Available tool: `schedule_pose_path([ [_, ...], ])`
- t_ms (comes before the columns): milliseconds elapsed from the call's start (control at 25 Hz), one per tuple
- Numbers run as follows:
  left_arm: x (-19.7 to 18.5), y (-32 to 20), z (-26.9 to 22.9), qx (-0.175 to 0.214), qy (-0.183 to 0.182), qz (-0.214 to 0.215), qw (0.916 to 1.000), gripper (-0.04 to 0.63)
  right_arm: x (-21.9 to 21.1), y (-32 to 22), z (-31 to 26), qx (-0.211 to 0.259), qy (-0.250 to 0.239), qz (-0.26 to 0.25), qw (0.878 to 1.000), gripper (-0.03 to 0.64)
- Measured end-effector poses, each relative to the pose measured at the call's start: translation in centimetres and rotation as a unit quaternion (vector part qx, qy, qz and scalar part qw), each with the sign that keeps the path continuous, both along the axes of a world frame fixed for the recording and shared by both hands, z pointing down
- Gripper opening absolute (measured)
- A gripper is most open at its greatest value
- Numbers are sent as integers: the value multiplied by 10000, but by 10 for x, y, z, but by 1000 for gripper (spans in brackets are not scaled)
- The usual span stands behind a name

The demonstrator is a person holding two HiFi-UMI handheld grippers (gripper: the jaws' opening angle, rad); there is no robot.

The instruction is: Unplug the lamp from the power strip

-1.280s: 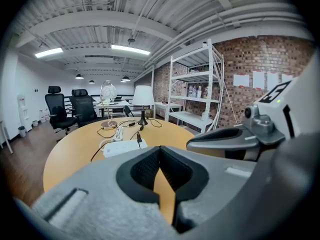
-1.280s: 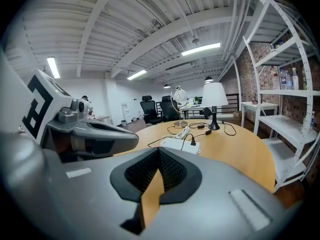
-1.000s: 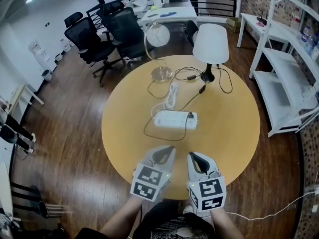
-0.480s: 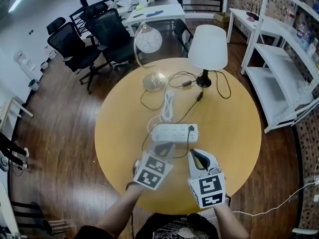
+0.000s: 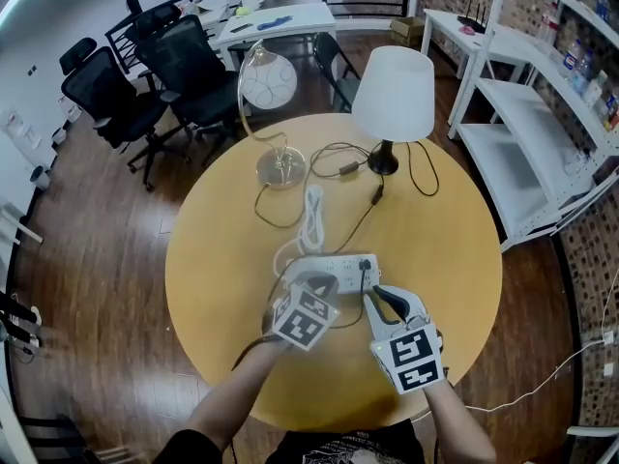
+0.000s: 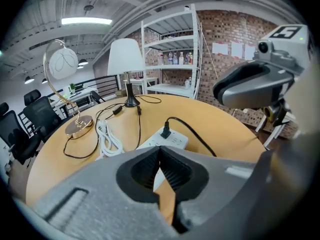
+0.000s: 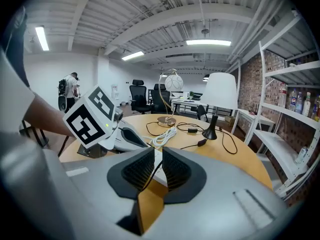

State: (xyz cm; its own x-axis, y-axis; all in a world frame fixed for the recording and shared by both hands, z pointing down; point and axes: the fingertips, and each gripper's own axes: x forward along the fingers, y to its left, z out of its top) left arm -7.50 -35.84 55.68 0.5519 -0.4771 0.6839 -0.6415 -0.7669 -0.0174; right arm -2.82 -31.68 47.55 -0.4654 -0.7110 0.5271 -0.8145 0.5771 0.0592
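— Where's the plug (image 5: 365, 267) we're after?
— In the right end of the power strip (image 5: 334, 271). Our right gripper (image 5: 379, 294) nearby has just been opening, cord (image 6: 198, 135) in its narrow gap, unpinched; our left gripper (image 5: 315, 278) is closed, empty.

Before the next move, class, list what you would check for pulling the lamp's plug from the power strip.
1. Black plug seated in power strip: ok.
2. Right gripper fingers apart, just been opening, nothing gripped: ok.
3. Right gripper on the plug: not ok, short of it.
4. Left gripper fingers shut, empty: ok.
5. Cord traced from plug to white-shade lamp: cannot tell, grippers hide part.
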Motion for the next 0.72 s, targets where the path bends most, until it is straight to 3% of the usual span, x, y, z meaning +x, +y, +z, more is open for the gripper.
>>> schedule_pose_path([
  [720, 8, -25, 52, -464, -382, 149, 9981, 3, 20, -57, 80, -646, 1008, -639, 9908, 89],
])
